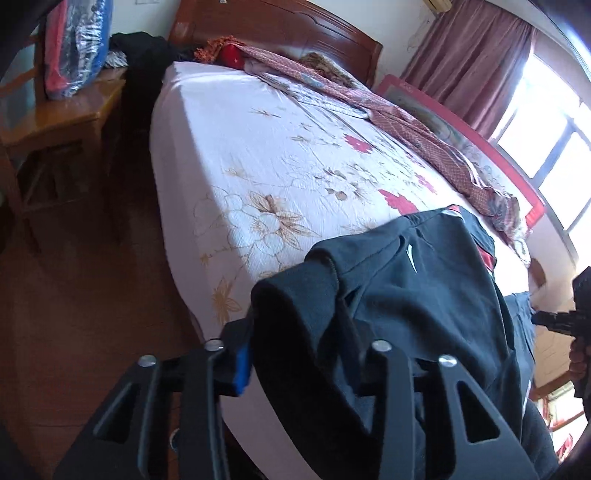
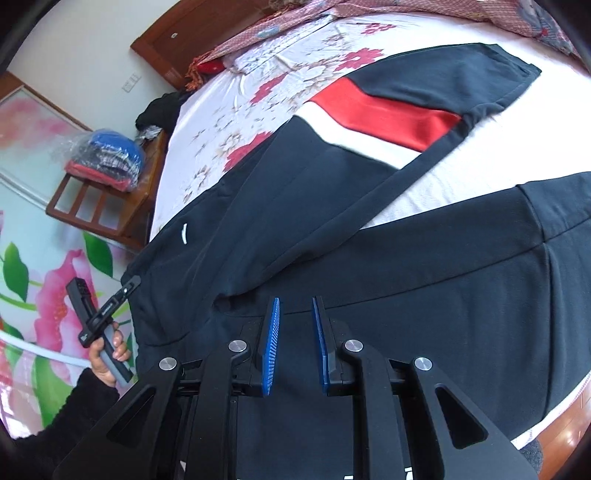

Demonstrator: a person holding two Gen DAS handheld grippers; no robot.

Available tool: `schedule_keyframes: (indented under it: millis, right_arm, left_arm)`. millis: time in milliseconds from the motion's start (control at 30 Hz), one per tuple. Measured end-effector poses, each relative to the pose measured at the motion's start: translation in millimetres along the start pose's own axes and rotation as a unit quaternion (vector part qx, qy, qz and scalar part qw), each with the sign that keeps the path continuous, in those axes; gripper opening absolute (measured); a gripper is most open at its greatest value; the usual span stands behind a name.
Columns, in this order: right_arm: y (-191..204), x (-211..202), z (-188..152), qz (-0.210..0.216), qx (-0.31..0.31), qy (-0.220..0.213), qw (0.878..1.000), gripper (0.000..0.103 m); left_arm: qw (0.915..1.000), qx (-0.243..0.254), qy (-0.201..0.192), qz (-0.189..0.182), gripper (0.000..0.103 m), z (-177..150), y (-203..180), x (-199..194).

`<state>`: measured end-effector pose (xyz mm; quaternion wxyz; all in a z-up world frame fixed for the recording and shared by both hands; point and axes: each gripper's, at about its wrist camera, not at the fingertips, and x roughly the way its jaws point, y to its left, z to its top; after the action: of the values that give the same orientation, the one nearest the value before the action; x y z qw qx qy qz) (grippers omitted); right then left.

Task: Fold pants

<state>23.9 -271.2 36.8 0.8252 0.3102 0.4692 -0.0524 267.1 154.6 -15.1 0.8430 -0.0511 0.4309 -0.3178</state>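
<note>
Dark knit pants (image 2: 369, 236) with a red-and-white panel lie spread over the bed's (image 1: 258, 155) floral quilted cover, waistband at its foot edge. The left hand-held gripper (image 1: 295, 354) is clamped on a thick waistband fold. The right hand-held gripper (image 2: 295, 332) hovers over the fabric, ribbed blue pads (image 2: 269, 350) parted, gripping nothing

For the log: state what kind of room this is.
Most likely a home bedroom: a bed with a floral sheet and wooden headboard, a bedside table, and window curtains.
</note>
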Motion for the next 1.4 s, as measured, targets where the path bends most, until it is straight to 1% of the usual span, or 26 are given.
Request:
schedule_keyframes:
  millis: [100, 200, 233, 300, 367, 400, 433, 467, 500, 533, 600, 633, 700, 733, 767, 800, 833, 867, 900, 933, 1000, 1067, 1133, 1200, 1267, 1400]
  right_arm:
    - [1.1, 2.4, 3.1, -0.006, -0.010, 0.004, 1.000, 0.017]
    - [-8.0, -3.8, 24.8, -0.028, 0.003, -0.001, 1.000, 0.017]
    - [-15.3, -5.8, 38.3, -0.028, 0.020, -0.004, 0.999, 0.017]
    - [-31.2, -8.4, 79.4, -0.044, 0.054, -0.016, 0.997, 0.017]
    - [-47.8, -2.3, 128.2, -0.024, 0.098, -0.018, 0.995, 0.017]
    - [-55.3, 2.0, 152.4, -0.026, 0.124, -0.022, 0.992, 0.029]
    - [-63.3, 9.8, 175.6, -0.024, 0.156, -0.018, 0.987, 0.046]
    - [-72.6, 20.2, 197.7, -0.009, 0.195, -0.013, 0.981, 0.072]
    - [-79.8, 30.3, 215.7, 0.001, 0.226, -0.010, 0.974, 0.073]
    - [-82.7, 43.6, 233.4, 0.003, 0.233, 0.006, 0.972, 0.073]
    - [-88.1, 60.6, 258.0, -0.053, 0.257, -0.003, 0.965, 0.073]
    - [-90.5, 69.9, 266.1, -0.064, 0.268, 0.000, 0.961, 0.073]
    - [-97.6, 89.4, 274.4, -0.067, 0.301, 0.003, 0.951, 0.073]
    - [-100.3, 95.9, 278.5, -0.072, 0.308, 0.001, 0.949, 0.071]
    - [-102.2, 103.3, 285.5, -0.068, 0.302, -0.001, 0.951, 0.066]
    - [-103.3, 110.2, 291.1, -0.072, 0.295, 0.001, 0.953, 0.050]
    - [-107.3, 115.5, 298.0, -0.085, 0.281, 0.008, 0.956, 0.026]
    - [-105.6, 122.4, 301.4, -0.108, 0.260, 0.016, 0.959, 0.018]
    - [-106.4, 125.3, 302.6, -0.116, 0.253, 0.019, 0.960, 0.006]
    - [-107.4, 123.4, 301.0, -0.108, 0.253, 0.011, 0.961, 0.006]
    - [-108.3, 105.1, 297.7, -0.075, 0.254, -0.026, 0.964, 0.005]
    - [-110.6, 71.8, 288.1, -0.018, 0.259, -0.072, 0.963, 0.005]
    - [-111.6, 31.5, 272.2, 0.022, 0.244, -0.104, 0.964, 0.005]
    - [-118.3, -14.4, 243.2, 0.058, 0.225, -0.137, 0.963, 0.005]
    - [-132.2, -54.0, 203.2, 0.087, 0.228, -0.156, 0.957, 0.005]
    - [-165.6, -106.1, 104.2, 0.103, 0.238, -0.166, 0.951, 0.005]
  left_arm:
    - [0.9987, 0.008, -0.028, 0.042, 0.011, 0.3, -19.0, -17.0]
    - [0.9946, 0.024, -0.072, 0.071, 0.010, 3.0, -48.9, -44.5]
    - [0.9935, 0.021, -0.089, 0.068, 0.010, 4.5, -58.0, -55.8]
    - [0.9895, 0.032, -0.114, 0.082, 0.010, 6.7, -76.2, -73.1]
    - [0.9860, 0.042, -0.132, 0.092, 0.010, 6.5, -91.2, -86.5]
    - [0.9850, 0.043, -0.139, 0.093, 0.010, 7.1, -95.2, -91.6]
    - [0.9846, 0.040, -0.143, 0.092, 0.010, 7.5, -97.7, -95.5]
    - [0.9845, 0.038, -0.146, 0.089, 0.010, 8.3, -99.9, -98.2]
    - [0.9838, 0.042, -0.149, 0.091, 0.010, 8.4, -103.1, -101.5]
    - [0.9830, 0.046, -0.152, 0.092, 0.010, 7.7, -105.2, -103.3]
    - [0.9821, 0.052, -0.156, 0.092, 0.010, 6.0, -110.5, -107.6]
    - [0.9819, 0.054, -0.158, 0.090, 0.010, 5.1, -111.1, -109.2]
    - [0.9813, 0.055, -0.161, 0.090, 0.010, 2.6, -114.0, -111.4]
    - [0.9814, 0.055, -0.163, 0.085, 0.010, 1.6, -114.3, -113.8]
    - [0.9811, 0.058, -0.166, 0.081, 0.010, 0.7, -115.5, -115.4]
    - [0.9808, 0.060, -0.167, 0.080, 0.010, 0.4, -116.5, -116.8]
    - [0.9806, 0.063, -0.168, 0.078, 0.010, -0.2, -119.0, -118.4]
    - [0.9799, 0.066, -0.171, 0.078, 0.010, -1.7, -120.3, -121.6]
    - [0.9790, 0.070, -0.173, 0.081, 0.010, -3.1, -122.4, -123.6]
    - [0.9784, 0.074, -0.175, 0.083, 0.010, -4.6, -123.5, -125.6]
    - [0.9774, 0.072, -0.177, 0.090, 0.010, -7.5, -122.8, -127.7]
    - [0.9758, 0.064, -0.181, 0.105, 0.010, -11.1, -119.9, -128.7]
    - [0.9743, 0.046, -0.190, 0.112, 0.010, -14.3, -115.2, -133.0]
    - [0.9707, 0.044, -0.203, 0.120, 0.010, -21.5, -115.7, -140.2]
    - [0.9697, 0.043, -0.211, 0.116, 0.011, -32.1, -118.3, -149.7]
    - [0.9731, 0.054, -0.194, 0.112, 0.012, -57.4, -129.5, -164.4]
